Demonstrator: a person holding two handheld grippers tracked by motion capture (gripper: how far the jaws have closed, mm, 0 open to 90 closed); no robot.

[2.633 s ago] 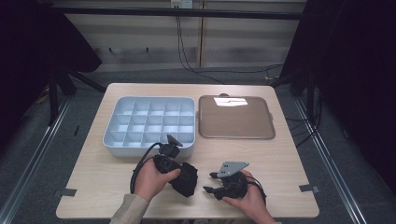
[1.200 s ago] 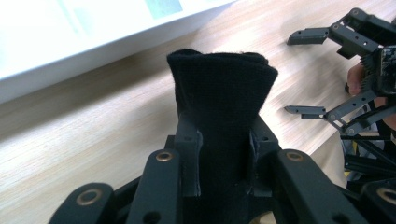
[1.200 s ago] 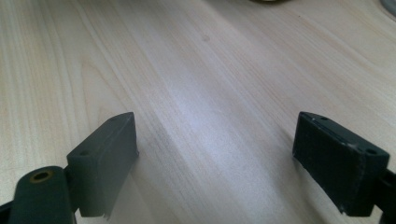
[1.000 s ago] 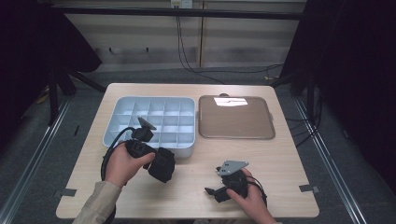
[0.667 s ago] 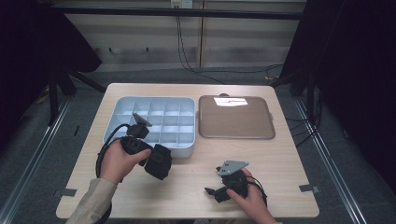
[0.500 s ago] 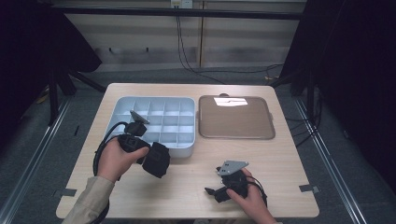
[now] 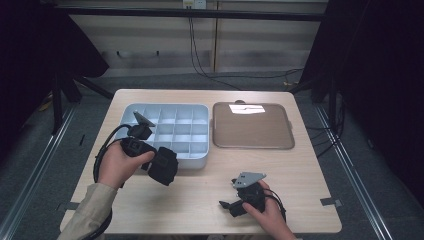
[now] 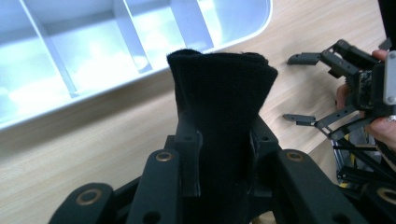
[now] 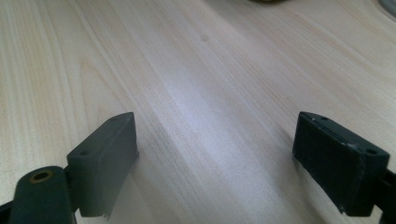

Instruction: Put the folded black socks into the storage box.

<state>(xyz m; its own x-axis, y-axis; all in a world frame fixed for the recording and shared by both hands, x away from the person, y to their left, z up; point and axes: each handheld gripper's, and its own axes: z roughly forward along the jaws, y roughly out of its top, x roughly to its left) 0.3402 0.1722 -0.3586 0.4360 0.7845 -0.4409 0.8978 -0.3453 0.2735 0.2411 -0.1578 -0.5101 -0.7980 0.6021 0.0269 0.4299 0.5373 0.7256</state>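
Left claw (image 8: pixel 223 154) clamps black cloth roll (image 8: pixel 223 98) (long axis along jaws).

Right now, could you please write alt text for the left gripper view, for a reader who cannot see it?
The left gripper is shut on a folded black fabric piece, held above the light wooden table. The pale blue plastic compartment tray lies behind at upper left, and a hand with the open right gripper shows at the right edge.
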